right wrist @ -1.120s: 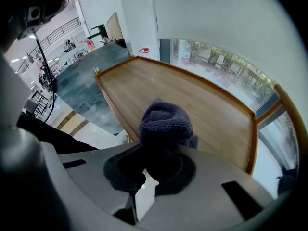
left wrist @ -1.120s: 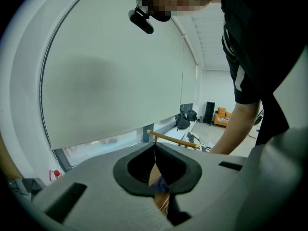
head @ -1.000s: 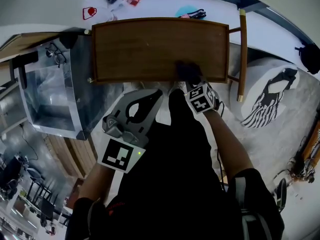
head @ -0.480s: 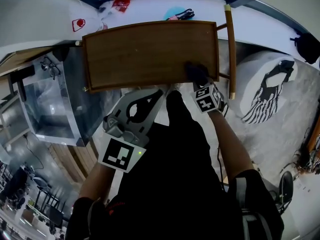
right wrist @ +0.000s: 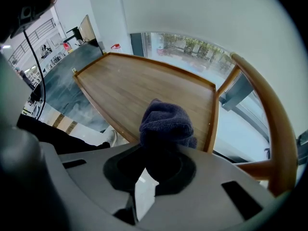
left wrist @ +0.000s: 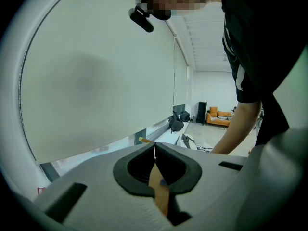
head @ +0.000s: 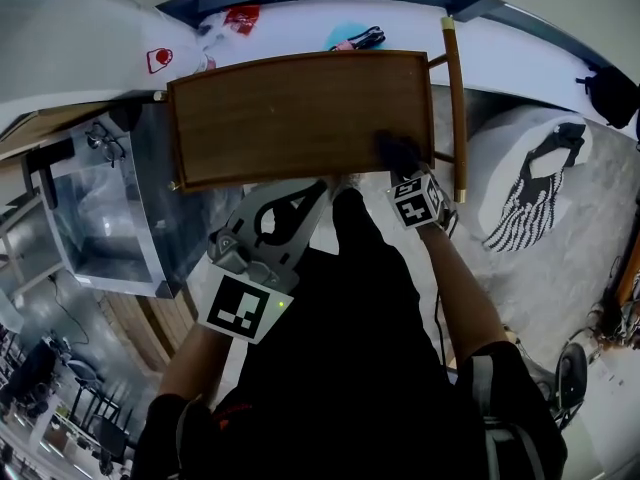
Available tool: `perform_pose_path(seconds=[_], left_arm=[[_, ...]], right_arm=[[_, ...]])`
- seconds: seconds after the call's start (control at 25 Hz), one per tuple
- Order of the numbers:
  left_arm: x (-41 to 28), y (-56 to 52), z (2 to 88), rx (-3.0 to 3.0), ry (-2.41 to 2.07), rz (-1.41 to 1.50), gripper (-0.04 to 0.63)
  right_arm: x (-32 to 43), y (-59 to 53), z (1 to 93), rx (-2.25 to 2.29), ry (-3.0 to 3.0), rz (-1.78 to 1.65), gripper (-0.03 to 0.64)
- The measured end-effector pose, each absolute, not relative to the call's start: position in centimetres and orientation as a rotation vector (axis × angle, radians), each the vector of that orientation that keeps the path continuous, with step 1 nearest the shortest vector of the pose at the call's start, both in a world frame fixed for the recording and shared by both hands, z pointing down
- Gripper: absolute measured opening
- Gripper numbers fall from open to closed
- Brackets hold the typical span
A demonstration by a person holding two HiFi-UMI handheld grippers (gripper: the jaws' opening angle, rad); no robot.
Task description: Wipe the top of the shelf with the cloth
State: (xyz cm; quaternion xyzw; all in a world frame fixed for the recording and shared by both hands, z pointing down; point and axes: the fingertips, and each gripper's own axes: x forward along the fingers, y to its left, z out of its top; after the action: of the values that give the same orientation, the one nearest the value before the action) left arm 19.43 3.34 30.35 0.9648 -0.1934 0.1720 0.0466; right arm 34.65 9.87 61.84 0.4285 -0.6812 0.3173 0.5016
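Nearest me, the left hand-held gripper [left wrist: 155, 150] hangs in front of my dark-clothed torso, short of the shelf's near edge. Its jaws are pressed together with nothing between them, and its marker cube [head: 240, 308] faces up toward the head camera.

Just past it on my right, the right hand-held gripper [right wrist: 161, 153] reaches over the shelf's near edge, jaws clamped on a bunched dark blue cloth [right wrist: 166, 121]. The cloth bulges out ahead of the jaws and sits down on the wooden shelf top [head: 290, 113], close to its near right corner, just inside the raised lip.

The rest of the shelf top spreads away to the left and forward as bare brown wood. A rounded wooden rail [head: 455, 108] runs along its right side.

Left of the shelf stands a clear plastic box [head: 100, 208]. On the right lies a pale round cushion with a black pattern [head: 540, 188].

Farthest off, beyond the shelf's back edge, a white ledge [head: 290, 18] carries a red item [head: 240, 16] and a teal one [head: 345, 36]; I cannot tell what they are.
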Motion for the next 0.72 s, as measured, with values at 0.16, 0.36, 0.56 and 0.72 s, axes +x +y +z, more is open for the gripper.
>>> perform_pose_path(seconds=[0.16, 0.36, 0.56, 0.72], left_arm=[[18.1, 2.5, 29.6, 2.956, -0.626, 0.525, 0.020], [16.4, 1.4, 28.5, 2.969, -0.682, 0.515, 0.020], [14.6, 0.9, 26.8, 2.993, -0.732, 0.502, 0.020], [13.1, 0.4, 25.3, 3.020, -0.772, 0.495, 0.020]], right_arm=[[33.8, 8.3, 59.9, 1.068, -1.699, 0.753, 0.026], [31.7, 4.9, 56.1, 1.121, -1.791, 0.706, 0.026], [28.3, 1.7, 51.5, 1.152, -1.902, 0.662, 0.026], [25.8, -0.8, 47.8, 1.158, -1.980, 0.598, 0.026]])
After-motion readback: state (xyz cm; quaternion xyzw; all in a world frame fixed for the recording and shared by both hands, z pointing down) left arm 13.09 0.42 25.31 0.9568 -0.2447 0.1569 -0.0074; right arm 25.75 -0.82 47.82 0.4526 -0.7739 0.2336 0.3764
